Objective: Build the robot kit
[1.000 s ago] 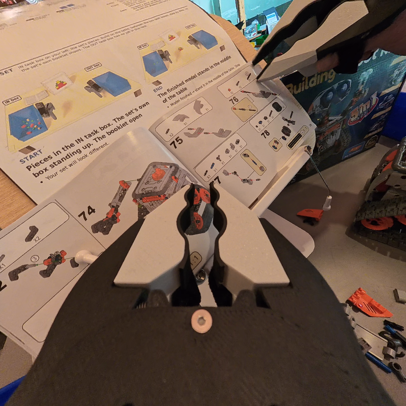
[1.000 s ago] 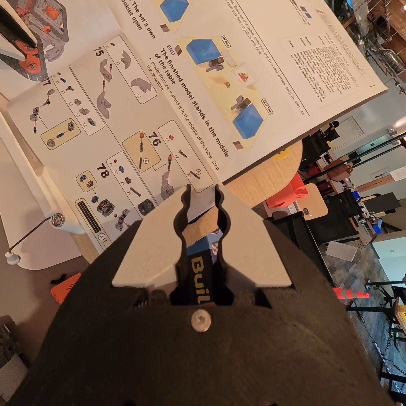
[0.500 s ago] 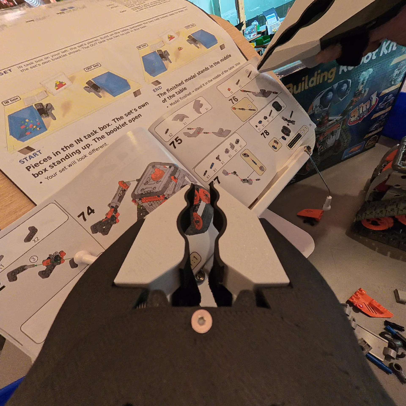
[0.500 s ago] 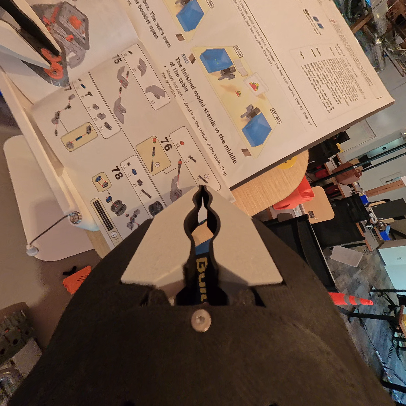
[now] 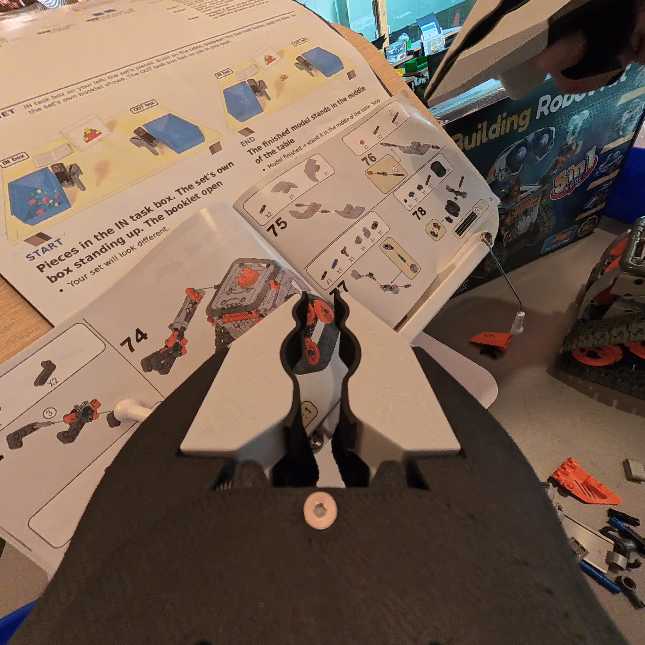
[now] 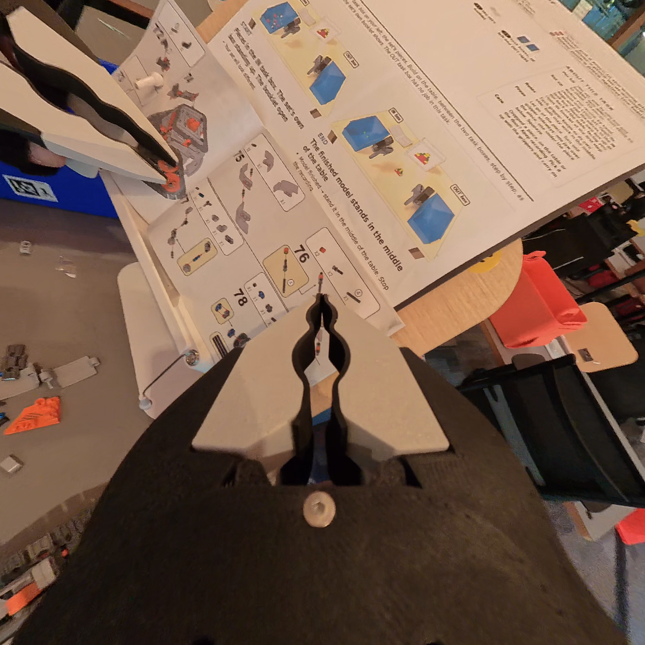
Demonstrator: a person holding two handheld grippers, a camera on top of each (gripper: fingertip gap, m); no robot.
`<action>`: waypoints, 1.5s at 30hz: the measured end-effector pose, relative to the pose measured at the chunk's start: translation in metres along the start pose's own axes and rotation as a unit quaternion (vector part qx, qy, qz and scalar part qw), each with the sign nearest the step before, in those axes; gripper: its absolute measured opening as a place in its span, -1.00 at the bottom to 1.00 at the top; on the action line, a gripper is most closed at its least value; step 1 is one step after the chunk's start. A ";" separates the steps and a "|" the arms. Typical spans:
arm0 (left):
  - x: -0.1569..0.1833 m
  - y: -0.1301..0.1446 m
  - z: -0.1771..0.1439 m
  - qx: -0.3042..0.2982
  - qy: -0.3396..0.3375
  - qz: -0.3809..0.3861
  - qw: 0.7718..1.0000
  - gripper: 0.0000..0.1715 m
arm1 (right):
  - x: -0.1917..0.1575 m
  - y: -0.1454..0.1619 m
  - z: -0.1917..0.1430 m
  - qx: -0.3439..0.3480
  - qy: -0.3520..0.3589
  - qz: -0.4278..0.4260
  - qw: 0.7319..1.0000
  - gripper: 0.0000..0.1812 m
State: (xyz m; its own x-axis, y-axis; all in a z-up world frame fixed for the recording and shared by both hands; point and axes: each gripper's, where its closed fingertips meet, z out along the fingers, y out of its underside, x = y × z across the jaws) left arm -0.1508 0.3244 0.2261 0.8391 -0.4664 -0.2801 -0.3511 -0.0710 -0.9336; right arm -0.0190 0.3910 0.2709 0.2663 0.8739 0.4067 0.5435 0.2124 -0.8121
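- While the left gripper (image 5: 321,296) points at the middle of the open booklet (image 5: 216,279), its two pale fingers stand a little apart at the tips, with nothing between them; whether the tips touch the page cannot be told.
- Through that gap shows the booklet's drawing of a grey and orange model.
- That booklet leans open on a white stand (image 5: 453,377), held by a thin wire arm (image 5: 502,275) at its right edge and a white peg (image 5: 129,410) at its left.
- Behind the booklet stands a large printed sheet (image 5: 139,87) with blue and yellow pictures.
- From its own camera, the right gripper (image 6: 321,301) has its fingertips pressed together on the far right edge of the booklet's right-hand page (image 6: 314,265), near the upper corner, pinching the paper; the wider hollow lower down between the fingers stays empty.
- Seen from the left camera, the right gripper is at the top right, above the page corner, with a gloved hand (image 5: 600,45) gripping it.
- To the right on the grey table (image 5: 523,412) sit a dark picture box (image 5: 558,167), a partly built tracked model (image 5: 614,324), an orange wedge piece (image 5: 583,483) and small loose parts (image 5: 617,555).
- At the left in the right camera lies a blue bin (image 6: 69,195).
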 end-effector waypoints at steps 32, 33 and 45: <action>0.000 0.000 0.000 0.000 -0.001 0.001 1.000 -0.85 | 0.028 0.017 0.016 -0.039 0.112 -0.063 0.991 -0.80; 0.001 0.000 0.000 0.000 0.000 0.001 1.000 -0.87 | 0.032 0.015 0.014 -0.033 0.123 -0.057 0.990 -0.63; 0.001 0.000 -0.001 0.000 0.002 0.000 1.000 -0.87 | 0.025 0.019 0.012 -0.041 0.124 -0.057 0.990 -0.58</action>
State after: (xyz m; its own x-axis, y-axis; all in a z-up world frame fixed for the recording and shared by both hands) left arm -0.1505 0.3235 0.2256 0.8373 -0.4699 -0.2795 -0.3511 -0.0702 -0.9337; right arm -0.0110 0.4223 0.2608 0.3808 0.7105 0.5917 0.6417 0.2577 -0.7224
